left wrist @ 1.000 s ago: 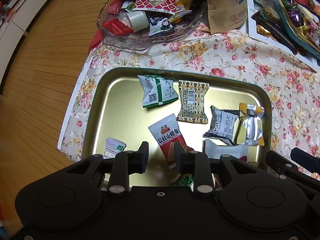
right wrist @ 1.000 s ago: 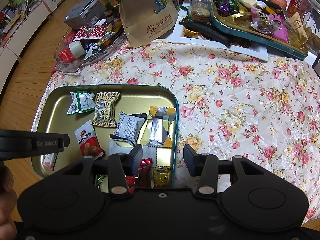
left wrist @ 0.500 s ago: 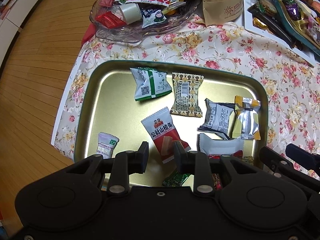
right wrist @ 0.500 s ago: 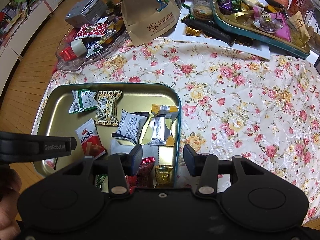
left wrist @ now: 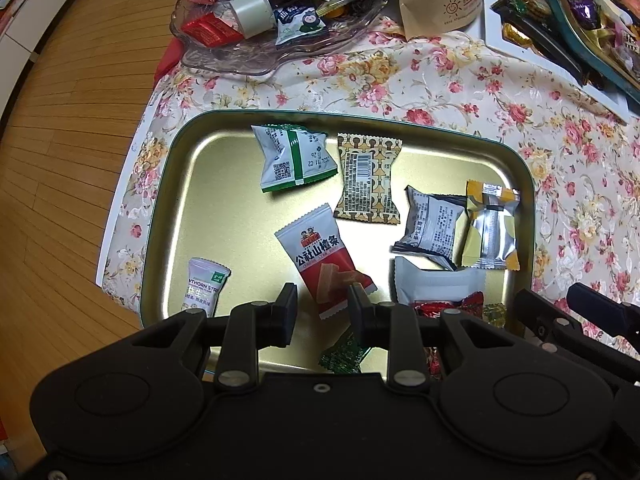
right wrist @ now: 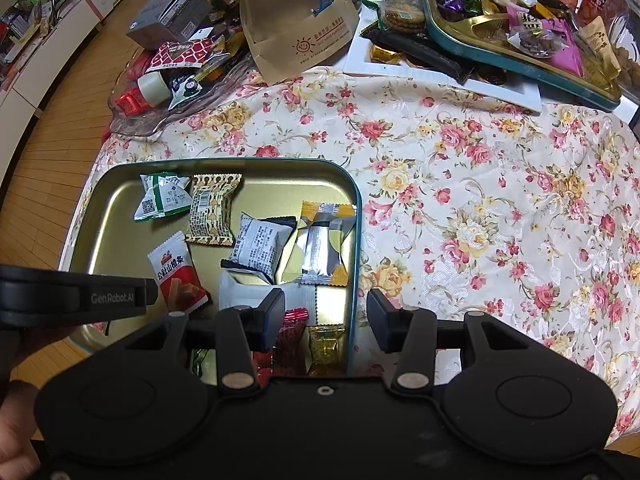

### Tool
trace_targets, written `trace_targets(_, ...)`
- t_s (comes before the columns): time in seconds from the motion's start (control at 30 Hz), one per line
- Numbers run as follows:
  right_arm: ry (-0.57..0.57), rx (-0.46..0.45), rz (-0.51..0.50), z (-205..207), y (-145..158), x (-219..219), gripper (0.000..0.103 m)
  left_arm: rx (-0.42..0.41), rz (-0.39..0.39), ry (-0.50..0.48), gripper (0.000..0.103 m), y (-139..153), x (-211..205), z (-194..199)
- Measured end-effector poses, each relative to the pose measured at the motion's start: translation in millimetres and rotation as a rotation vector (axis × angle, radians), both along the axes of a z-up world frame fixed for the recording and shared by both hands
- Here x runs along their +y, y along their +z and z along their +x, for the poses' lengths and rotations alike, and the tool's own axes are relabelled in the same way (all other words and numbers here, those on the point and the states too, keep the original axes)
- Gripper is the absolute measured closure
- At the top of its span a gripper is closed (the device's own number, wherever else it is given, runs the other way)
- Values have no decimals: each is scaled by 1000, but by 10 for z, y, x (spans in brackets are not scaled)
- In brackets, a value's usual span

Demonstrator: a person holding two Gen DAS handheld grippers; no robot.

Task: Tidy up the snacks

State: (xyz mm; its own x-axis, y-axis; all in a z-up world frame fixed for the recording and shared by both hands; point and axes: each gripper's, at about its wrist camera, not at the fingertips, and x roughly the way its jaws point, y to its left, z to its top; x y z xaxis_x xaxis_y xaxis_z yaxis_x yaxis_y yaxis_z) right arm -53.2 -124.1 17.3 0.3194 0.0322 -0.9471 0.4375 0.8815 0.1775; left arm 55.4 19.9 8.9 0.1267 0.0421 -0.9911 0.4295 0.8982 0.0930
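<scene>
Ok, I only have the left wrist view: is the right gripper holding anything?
Observer: No. The right gripper is open and empty, its jaws straddling the gold tray's right rim.
Operator: What lies under it?
Observer: A gold-wrapped candy beside a red-wrapped candy, both in the tray's near corner.
Operator: And behind the glass dish?
Observer: A grey box stands just past the glass dish.

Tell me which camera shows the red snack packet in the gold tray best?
The left wrist view: the red snack packet lies whole, near centre, its label readable. In the right wrist view, the packet appears smaller, partly hidden behind the other gripper.
</scene>
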Motion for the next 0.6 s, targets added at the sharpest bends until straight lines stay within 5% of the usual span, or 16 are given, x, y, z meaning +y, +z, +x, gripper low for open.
trace_targets(0.6, 1, 5, 7, 7, -10, 5, 55, 16, 0, -2, 65, -22, 2, 8)
